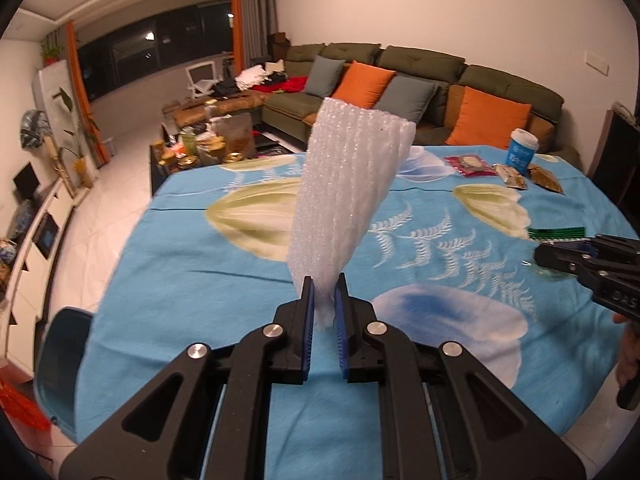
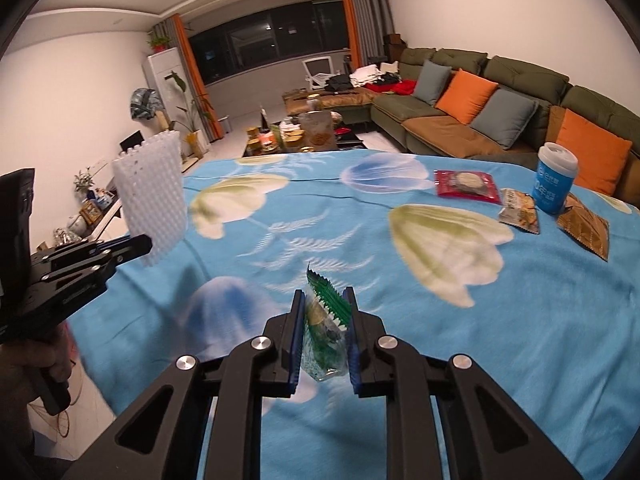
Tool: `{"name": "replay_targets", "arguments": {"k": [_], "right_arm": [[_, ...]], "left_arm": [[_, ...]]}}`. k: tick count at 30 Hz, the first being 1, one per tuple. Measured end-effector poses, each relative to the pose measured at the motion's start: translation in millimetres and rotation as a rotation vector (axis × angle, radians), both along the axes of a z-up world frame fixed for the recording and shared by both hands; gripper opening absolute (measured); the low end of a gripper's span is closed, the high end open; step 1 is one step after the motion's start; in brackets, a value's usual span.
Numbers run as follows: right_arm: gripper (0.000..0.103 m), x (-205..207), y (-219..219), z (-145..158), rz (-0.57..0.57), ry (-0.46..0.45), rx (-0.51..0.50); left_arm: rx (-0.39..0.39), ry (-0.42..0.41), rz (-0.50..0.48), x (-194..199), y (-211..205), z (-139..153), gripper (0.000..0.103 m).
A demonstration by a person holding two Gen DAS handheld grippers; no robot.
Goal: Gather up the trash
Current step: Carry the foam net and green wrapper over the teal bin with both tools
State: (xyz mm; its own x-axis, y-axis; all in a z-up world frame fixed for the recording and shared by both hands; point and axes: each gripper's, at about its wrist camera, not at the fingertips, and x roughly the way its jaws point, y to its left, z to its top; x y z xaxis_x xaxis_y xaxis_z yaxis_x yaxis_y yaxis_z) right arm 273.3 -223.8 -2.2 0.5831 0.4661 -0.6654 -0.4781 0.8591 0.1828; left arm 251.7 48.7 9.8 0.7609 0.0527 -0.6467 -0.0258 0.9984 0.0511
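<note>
My left gripper [image 1: 323, 292] is shut on a white foam net sleeve [image 1: 348, 196] that stands up from its jaws above the blue flowered tablecloth [image 1: 200, 264]. In the right wrist view the left gripper [image 2: 138, 246] shows at the left edge with the sleeve [image 2: 154, 200]. My right gripper [image 2: 325, 304] is shut on a green and clear wrapper [image 2: 326, 320], held above the cloth. In the left wrist view the right gripper [image 1: 548, 254] shows at the right edge with the green wrapper [image 1: 556, 233].
At the table's far right lie a red snack packet [image 2: 466, 186], a small printed packet [image 2: 518, 210], a brown packet [image 2: 586, 226] and a blue and white paper cup [image 2: 556, 178]. A green sofa [image 2: 500, 92] with orange cushions stands behind. A cluttered coffee table [image 2: 296, 132] is beyond.
</note>
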Motion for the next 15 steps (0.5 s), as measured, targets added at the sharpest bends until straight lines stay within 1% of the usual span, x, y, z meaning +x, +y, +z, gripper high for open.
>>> {"name": "replay_targets", "arguments": {"k": [7, 12, 15], "right_arm": [[0.017, -28, 30, 7, 0.072, -0.023, 0.016], [0.017, -43, 60, 14, 0.141, -0.037, 0.024], [0.017, -49, 85, 18, 0.200, -0.043, 0.031]], "left_arm": [[0.023, -0.025, 0.082, -37, 30, 7, 0.010], [0.026, -0.036, 0.157, -66, 65, 10, 0.010], [0.031, -0.049, 0.222, -88, 91, 13, 0.010]]}}
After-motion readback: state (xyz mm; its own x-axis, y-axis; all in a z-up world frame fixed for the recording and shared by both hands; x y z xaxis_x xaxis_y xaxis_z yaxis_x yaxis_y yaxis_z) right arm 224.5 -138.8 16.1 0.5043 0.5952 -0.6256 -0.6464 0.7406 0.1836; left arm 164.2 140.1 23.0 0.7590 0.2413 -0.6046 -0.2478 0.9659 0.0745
